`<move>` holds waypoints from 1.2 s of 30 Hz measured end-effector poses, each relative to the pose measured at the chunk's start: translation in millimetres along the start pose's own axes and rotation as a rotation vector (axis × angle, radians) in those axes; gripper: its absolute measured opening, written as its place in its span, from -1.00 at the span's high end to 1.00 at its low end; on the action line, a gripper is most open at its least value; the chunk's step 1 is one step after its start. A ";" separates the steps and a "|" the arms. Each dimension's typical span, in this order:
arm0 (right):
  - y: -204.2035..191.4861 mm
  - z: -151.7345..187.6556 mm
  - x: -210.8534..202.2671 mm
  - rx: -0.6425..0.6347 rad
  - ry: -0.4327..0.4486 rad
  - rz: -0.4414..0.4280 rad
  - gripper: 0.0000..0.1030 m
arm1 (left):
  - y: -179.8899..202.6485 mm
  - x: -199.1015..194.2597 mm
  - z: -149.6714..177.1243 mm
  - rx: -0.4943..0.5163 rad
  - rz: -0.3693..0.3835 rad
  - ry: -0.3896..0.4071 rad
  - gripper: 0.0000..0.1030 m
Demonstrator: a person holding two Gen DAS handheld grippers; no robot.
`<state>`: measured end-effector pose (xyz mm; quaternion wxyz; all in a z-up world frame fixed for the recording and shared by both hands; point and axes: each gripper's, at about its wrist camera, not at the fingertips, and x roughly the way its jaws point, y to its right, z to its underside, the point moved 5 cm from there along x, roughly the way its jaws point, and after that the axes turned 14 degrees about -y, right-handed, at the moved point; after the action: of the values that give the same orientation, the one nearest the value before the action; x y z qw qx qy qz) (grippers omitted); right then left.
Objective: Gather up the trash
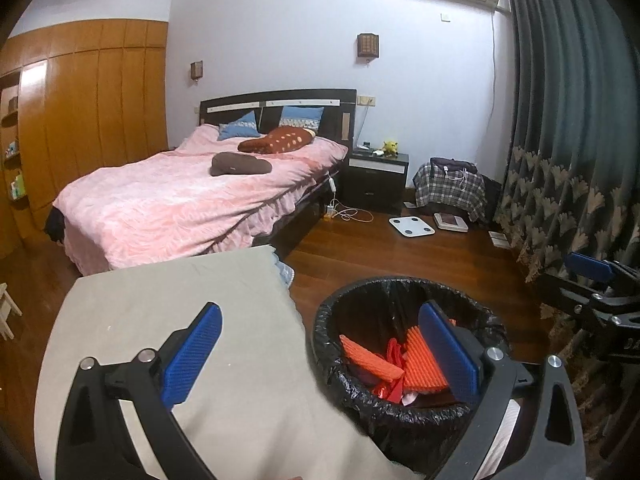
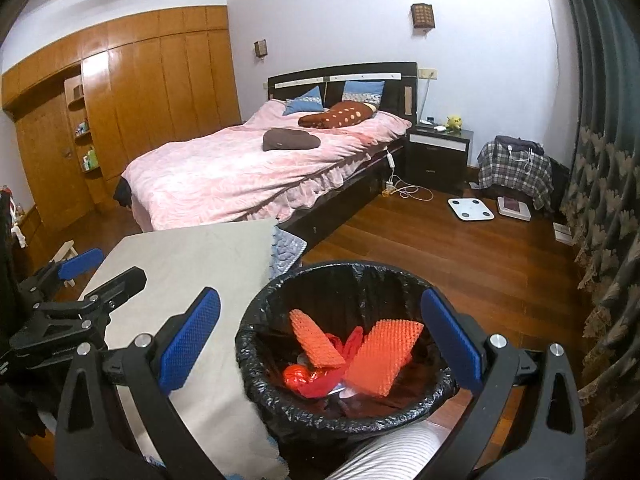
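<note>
A round trash bin (image 1: 348,396) (image 2: 280,412) lined with a black bag stands on the wooden floor beside a grey-covered table (image 1: 160,320) (image 2: 180,264). Inside lie orange foam netting pieces (image 1: 372,358) (image 2: 384,354) and a red plastic bag (image 2: 316,380). My left gripper (image 1: 320,348) is open and holds nothing, its left finger over the table and its right finger over the bin. My right gripper (image 2: 320,336) is open and holds nothing, spread wide above the bin. Each gripper shows at the edge of the other's view: the right one (image 1: 592,280) and the left one (image 2: 76,276).
A bed with a pink cover (image 1: 192,196) (image 2: 256,168) stands beyond the table. A dark nightstand (image 1: 376,176), a white scale (image 1: 412,226) and a checked-cloth pile (image 1: 448,190) sit on the floor by the wall. Dark curtains (image 1: 568,140) hang on the right; wooden wardrobes (image 2: 140,100) on the left.
</note>
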<state>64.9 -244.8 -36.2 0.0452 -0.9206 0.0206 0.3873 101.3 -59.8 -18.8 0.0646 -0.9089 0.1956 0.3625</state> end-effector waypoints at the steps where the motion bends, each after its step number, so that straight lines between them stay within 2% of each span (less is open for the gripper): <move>1: -2.3 0.2 -1.5 -0.005 0.001 0.000 -0.90 | 0.0 -2.5 0.8 -0.002 0.002 0.001 -0.88; 14: -17.1 7.5 -5.1 -0.026 0.001 -0.001 -0.90 | 3.2 -21.6 5.0 0.009 -0.015 0.034 -0.88; 36: -18.4 9.5 -6.8 -0.029 0.007 -0.001 -0.90 | 2.6 -21.5 6.2 0.009 -0.016 0.034 -0.88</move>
<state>54.7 -225.5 -36.7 0.0318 -0.9225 0.0147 0.3845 82.1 -54.0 -8.6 0.0685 -0.9161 0.1912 0.3456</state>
